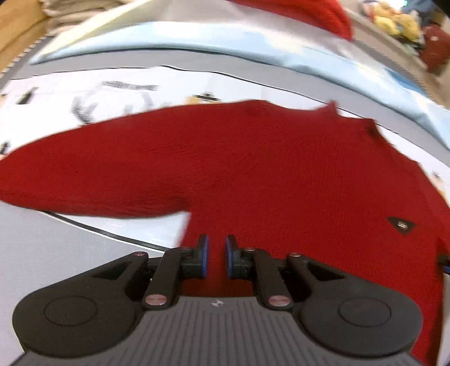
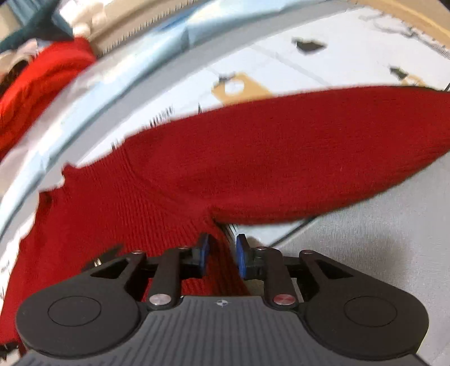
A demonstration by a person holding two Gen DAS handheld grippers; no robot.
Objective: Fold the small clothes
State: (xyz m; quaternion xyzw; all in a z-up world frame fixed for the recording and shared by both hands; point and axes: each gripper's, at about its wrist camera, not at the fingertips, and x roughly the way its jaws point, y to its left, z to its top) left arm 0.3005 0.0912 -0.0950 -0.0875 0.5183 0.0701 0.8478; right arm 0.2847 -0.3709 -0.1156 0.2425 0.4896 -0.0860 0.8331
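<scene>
Left wrist view first: the sweater [image 1: 267,169] is lying flat on a printed mat [image 1: 126,84] on the grey table [image 1: 70,253], spread out, with nothing folded yet as far as I can see. One sleeve [image 1: 84,180] sticks straight out to the side. So I'd call this the very start. Both sleeves need to come in, then the body gets folded over, and there's a pile of clothes [image 1: 393,19] in the far corner that probably comes after.

The left gripper [image 1: 216,253] sits at the sweater's near edge, just below the armpit. Its jaws are almost together with red knit between them, so I read that as pinching the fabric. The right gripper [image 2: 222,253] is at the matching spot on the other side. Its jaws stand a bit wider with the sweater's edge between them, and it doesn't look clamped to me, more like loose around it.

What each view adds:
- Left wrist gets the neckline at the far edge and a small black tag [image 1: 400,224] on the body. You can't see those properly from the other side.
- Right wrist gets the other sleeve [image 2: 337,157], which runs off the mat onto bare table at its end, plus a second red garment [image 2: 42,84] bunched up well away at the far left.

Both are blurry, so small details are iffy.
</scene>
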